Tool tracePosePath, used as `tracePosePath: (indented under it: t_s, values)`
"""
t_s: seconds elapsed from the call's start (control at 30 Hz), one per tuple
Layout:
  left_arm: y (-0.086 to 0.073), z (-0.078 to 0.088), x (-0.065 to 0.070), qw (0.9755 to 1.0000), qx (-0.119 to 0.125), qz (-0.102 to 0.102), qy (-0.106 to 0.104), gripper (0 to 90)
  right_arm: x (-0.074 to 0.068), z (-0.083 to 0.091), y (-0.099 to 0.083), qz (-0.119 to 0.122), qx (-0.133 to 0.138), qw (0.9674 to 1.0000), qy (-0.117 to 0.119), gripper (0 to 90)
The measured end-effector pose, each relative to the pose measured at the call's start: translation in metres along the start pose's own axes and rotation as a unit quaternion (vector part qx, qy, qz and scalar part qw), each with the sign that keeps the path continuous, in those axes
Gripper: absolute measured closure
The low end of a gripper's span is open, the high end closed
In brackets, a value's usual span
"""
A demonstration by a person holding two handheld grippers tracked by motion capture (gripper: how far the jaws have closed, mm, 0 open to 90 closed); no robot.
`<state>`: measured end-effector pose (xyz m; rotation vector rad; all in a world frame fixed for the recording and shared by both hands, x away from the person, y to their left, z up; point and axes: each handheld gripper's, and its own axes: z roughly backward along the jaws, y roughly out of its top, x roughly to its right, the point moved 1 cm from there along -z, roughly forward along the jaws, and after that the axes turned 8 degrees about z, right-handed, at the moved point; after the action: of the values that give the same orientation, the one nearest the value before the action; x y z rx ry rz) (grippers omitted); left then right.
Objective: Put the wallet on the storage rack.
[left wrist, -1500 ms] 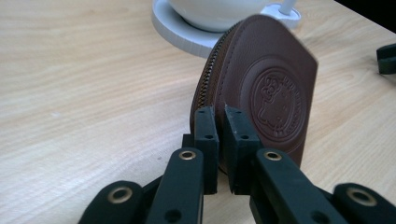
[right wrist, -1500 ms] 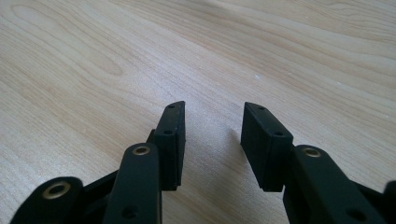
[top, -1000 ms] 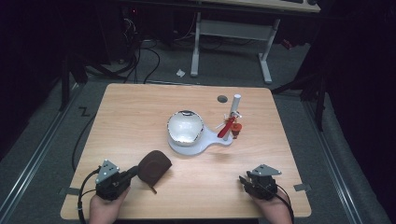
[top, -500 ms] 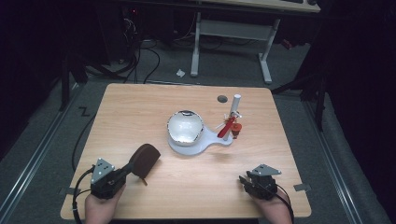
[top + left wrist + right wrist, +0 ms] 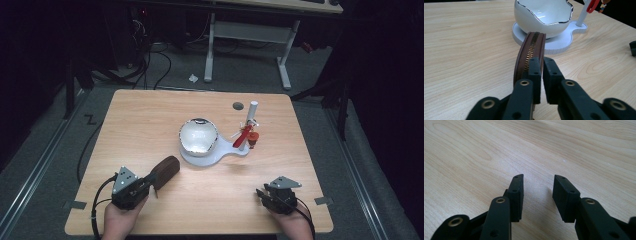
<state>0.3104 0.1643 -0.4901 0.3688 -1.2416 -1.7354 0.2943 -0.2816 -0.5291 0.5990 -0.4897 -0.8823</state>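
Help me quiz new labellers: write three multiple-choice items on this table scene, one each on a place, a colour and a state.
1. Where does the white bowl stand?
A. on the white base
B. on the bare table
C. on the floor

2. What colour is the zippered pouch?
A. red
B. brown
C. white

3. How do the right tongs stand?
A. shut on the pouch
B. shut on the bowl
C. open, nothing between them

Answers:
1 A: the white bowl sits on the white base, next to its post.
2 B: the zippered pouch is dark brown.
3 C: the right tongs show a gap with only the table behind it.
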Motion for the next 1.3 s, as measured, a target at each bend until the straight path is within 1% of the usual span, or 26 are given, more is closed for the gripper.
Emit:
tracePosePath:
  t_s: [0.2,0.33,0.53,0.7,0.8,1.07,1.23,1.3]
  values:
    - [-0.0006,-0.0007,0.0016,0.9999,0.003,-0.003,-0.010,72.6,-0.0003,-0.0004,0.0003,0.000,0.001,1.0000,0.001,61.2]
    - [-0.0013,-0.0014,0.0029,0.9998,0.004,-0.010,-0.014,70.5,-0.0007,-0.0005,0.0005,-0.002,0.000,1.0000,0.001,61.1]
    - [-0.0024,-0.0014,0.0028,0.9996,0.004,-0.008,-0.028,72.6,-0.0011,-0.0004,0.0005,-0.002,0.000,1.0000,0.002,61.1]
    - [-0.0043,-0.0017,0.0055,0.9995,0.003,-0.013,-0.030,80.1,-0.0011,-0.0004,0.0004,-0.002,0.000,1.0000,0.002,61.0]
    - [-0.0041,-0.0018,0.0053,0.9995,0.003,-0.009,-0.031,79.4,-0.0013,-0.0005,0.0005,-0.002,0.000,1.0000,0.003,61.0]
    - [-0.0053,-0.0015,0.0093,0.9992,-0.002,-0.017,-0.035,77.5,-0.0011,-0.0005,0.0003,-0.003,0.001,1.0000,0.004,60.9]
    - [-0.0052,-0.0014,0.0085,0.9993,-0.001,-0.014,-0.036,76.9,-0.0012,-0.0008,0.0005,-0.003,0.002,1.0000,0.004,60.9]
    - [-0.0055,-0.0013,0.0092,0.9992,-0.002,-0.016,-0.036,76.8,-0.0012,-0.0008,0.0004,-0.003,0.002,1.0000,0.004,60.8]
